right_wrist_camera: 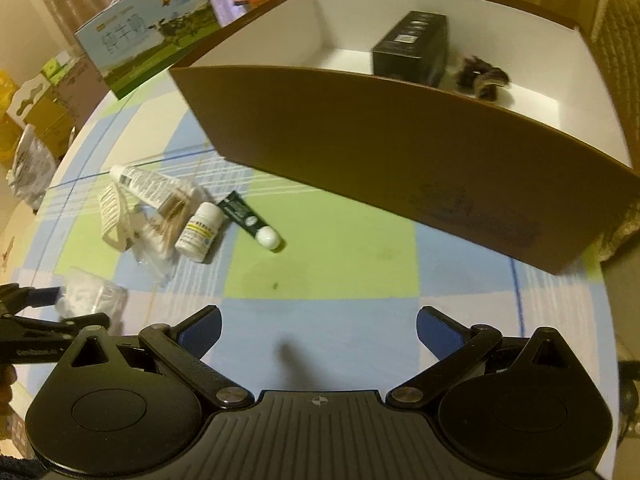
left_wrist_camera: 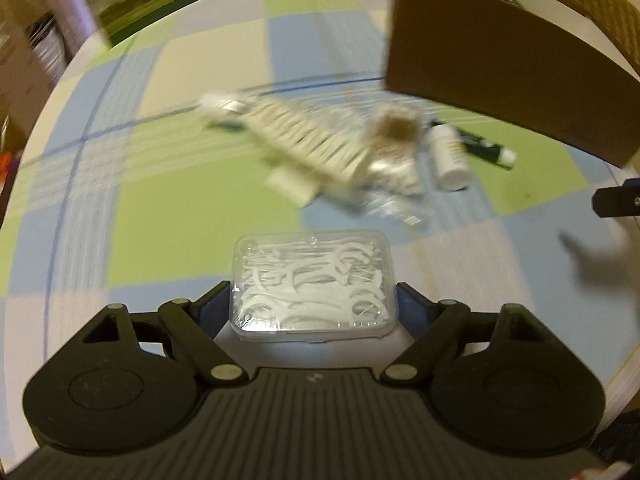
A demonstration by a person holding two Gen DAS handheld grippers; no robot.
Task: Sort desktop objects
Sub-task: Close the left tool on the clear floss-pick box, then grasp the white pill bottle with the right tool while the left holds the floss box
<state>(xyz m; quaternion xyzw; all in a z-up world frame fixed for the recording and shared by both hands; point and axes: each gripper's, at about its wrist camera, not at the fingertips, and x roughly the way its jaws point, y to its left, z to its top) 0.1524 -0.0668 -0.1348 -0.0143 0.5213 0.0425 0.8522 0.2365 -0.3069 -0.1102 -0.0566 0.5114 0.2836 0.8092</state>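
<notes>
Here the clear plastic case of white floss picks (left_wrist_camera: 314, 284) sits between the blue pads of the left claw (left_wrist_camera: 314, 306), gripped across its width for carrying to the brown white-lined cardboard box (right_wrist_camera: 384, 132) far right. The right claw (right_wrist_camera: 319, 330) hangs wide open and empty over the checked table (right_wrist_camera: 320, 264), leaving the near-left clutter alone.

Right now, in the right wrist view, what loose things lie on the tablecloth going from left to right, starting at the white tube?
White tube → small white bottle → dark green tube with a white cap. The clear wrappers beside them overlap too much to place.
</notes>
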